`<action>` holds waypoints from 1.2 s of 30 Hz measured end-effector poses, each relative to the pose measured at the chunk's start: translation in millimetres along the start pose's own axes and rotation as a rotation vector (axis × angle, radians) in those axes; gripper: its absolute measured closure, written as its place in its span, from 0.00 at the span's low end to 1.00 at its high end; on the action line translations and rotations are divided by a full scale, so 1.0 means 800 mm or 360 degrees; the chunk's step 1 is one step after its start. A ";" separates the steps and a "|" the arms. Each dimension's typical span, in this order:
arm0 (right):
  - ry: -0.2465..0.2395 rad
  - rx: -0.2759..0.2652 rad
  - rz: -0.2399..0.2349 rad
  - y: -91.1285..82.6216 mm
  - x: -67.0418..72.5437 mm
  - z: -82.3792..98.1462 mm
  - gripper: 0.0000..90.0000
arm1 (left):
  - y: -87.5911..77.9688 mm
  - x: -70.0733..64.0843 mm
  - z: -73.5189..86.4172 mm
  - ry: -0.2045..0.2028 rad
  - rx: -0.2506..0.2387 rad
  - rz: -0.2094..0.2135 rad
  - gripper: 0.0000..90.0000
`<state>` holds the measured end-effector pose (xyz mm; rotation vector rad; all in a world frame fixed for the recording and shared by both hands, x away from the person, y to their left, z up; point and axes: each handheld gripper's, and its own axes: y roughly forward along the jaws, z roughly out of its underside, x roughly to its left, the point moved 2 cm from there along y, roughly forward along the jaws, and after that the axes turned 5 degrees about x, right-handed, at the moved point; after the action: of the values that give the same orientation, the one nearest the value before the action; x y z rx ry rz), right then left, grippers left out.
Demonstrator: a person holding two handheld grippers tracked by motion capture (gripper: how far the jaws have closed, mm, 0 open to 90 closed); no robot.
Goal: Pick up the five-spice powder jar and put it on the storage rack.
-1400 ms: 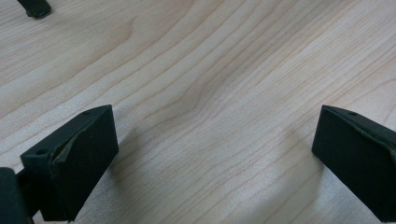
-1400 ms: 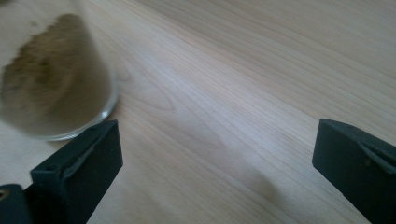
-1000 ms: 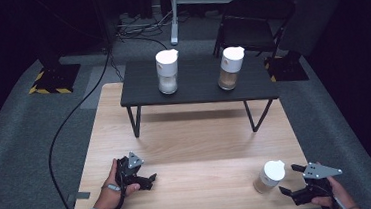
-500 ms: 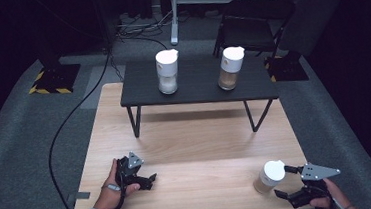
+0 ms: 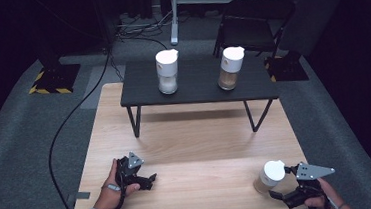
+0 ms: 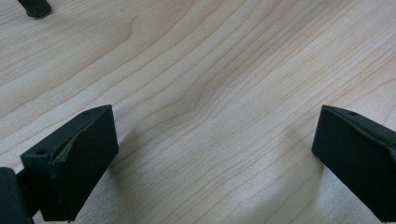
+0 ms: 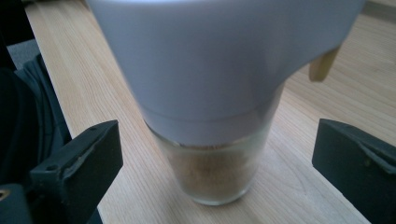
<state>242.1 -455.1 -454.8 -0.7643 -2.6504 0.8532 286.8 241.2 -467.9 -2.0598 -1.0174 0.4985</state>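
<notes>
I am at the reach-in step: my right gripper (image 5: pixel 287 195) has its jaws spread wide on either side of the jar (image 5: pixel 268 177), which stands upright near the right front corner of the table (image 5: pixel 196 143), not yet touched. My left gripper (image 5: pixel 148 179) rests low over bare wood at the left front, jaws apart and holding nothing. Next, I judge, I should push the right one a little further in and close on the glass below the white lid (image 7: pixel 219 60).

High cam looks down on table (image 5: pixel 192 149); gripper cams sit close, right's facing jar (image 7: pixel 219 116), shared w/ high view.
</notes>
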 end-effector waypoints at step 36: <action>0.0051 -0.0172 0.0079 0.031 0.020 0.005 0.32 | 0.000 0.000 0.000 0.0003 0.0000 -0.0001 0.00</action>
<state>237.1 -431.3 -471.6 -0.8655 -2.6772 0.7080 286.8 241.2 -467.9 -2.0594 -1.0168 0.4966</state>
